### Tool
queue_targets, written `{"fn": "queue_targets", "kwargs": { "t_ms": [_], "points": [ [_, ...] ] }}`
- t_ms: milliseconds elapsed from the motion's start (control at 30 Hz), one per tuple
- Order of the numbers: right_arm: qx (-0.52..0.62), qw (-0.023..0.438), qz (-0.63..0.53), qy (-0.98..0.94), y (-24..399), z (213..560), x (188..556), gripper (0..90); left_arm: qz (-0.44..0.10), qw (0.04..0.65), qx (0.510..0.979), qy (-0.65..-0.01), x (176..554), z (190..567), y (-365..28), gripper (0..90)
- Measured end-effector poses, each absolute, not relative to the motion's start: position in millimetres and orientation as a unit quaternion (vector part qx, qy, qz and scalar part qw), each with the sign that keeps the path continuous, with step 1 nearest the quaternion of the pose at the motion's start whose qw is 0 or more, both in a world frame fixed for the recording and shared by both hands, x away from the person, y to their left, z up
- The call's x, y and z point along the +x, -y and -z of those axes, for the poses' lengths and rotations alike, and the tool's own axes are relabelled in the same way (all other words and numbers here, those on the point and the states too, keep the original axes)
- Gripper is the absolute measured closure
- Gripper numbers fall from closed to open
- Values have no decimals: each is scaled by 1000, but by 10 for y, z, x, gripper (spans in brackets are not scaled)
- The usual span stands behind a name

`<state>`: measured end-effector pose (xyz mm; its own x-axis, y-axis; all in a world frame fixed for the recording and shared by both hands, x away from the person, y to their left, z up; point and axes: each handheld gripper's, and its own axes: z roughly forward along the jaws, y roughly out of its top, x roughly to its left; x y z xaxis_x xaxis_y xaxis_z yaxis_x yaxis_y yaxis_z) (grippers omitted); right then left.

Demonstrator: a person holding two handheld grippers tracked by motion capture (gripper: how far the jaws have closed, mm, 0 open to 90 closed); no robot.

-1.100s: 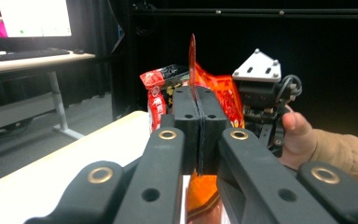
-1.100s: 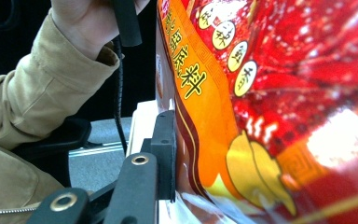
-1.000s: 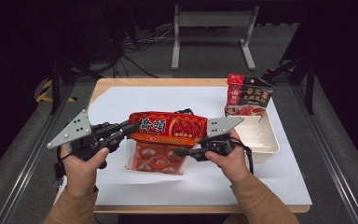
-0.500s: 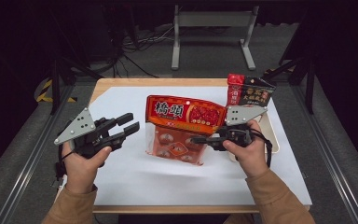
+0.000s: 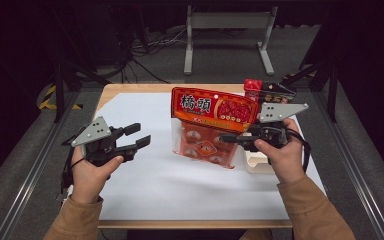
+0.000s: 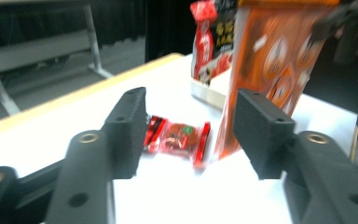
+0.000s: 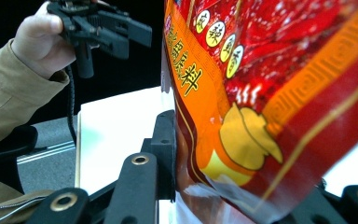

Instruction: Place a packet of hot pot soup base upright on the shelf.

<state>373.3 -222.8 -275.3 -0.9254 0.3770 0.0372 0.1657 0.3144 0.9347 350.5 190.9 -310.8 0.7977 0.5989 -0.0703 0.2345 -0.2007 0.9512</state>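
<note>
The right gripper (image 5: 228, 139) clamps the upright snack bag (image 5: 211, 127); the left gripper (image 5: 139, 136), at nine o'clock, gapes empty, probably reaching next.

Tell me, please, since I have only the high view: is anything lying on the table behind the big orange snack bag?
Observer: Yes. The left gripper view shows a small red wrapped sweet lying flat on the white table, close beside the lower edge of the snack bag.
Operator: Is the left hand-held gripper touching it?
Observer: No. The left hand-held gripper has its jaws open, and the sweet lies farther off, seen between them.
Operator: Does the right one truly grip the bag?
Observer: Yes. In the right gripper view the bag sits between the jaws of the right hand-held gripper, one jaw pressed against its film.
</note>
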Motion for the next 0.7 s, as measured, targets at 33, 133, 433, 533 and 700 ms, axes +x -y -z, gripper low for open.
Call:
{"fn": "queue_targets", "kwargs": {
  "t_ms": [33, 133, 433, 533, 700],
  "points": [
    [170, 97, -560, -805, 2246, 2733, 3735, 705, -156, 564, 762, -278, 3517, 3127, -1907, 438],
    [180, 103, -559, -803, 2316, 2663, 3750, 705, -160, 547, 772, -282, 3546, 3173, -1905, 402],
    [205, 121, -562, -792, 2534, 2520, 3773, 705, -158, 515, 789, -295, 3632, 3301, -1920, 332],
    [214, 127, -562, -789, 2609, 2489, 3780, 705, -164, 504, 793, -300, 3648, 3342, -1925, 305],
    [226, 142, -560, -785, 2734, 2451, 3768, 705, -169, 496, 793, -310, 3671, 3384, -1971, 281]
  ]
}}
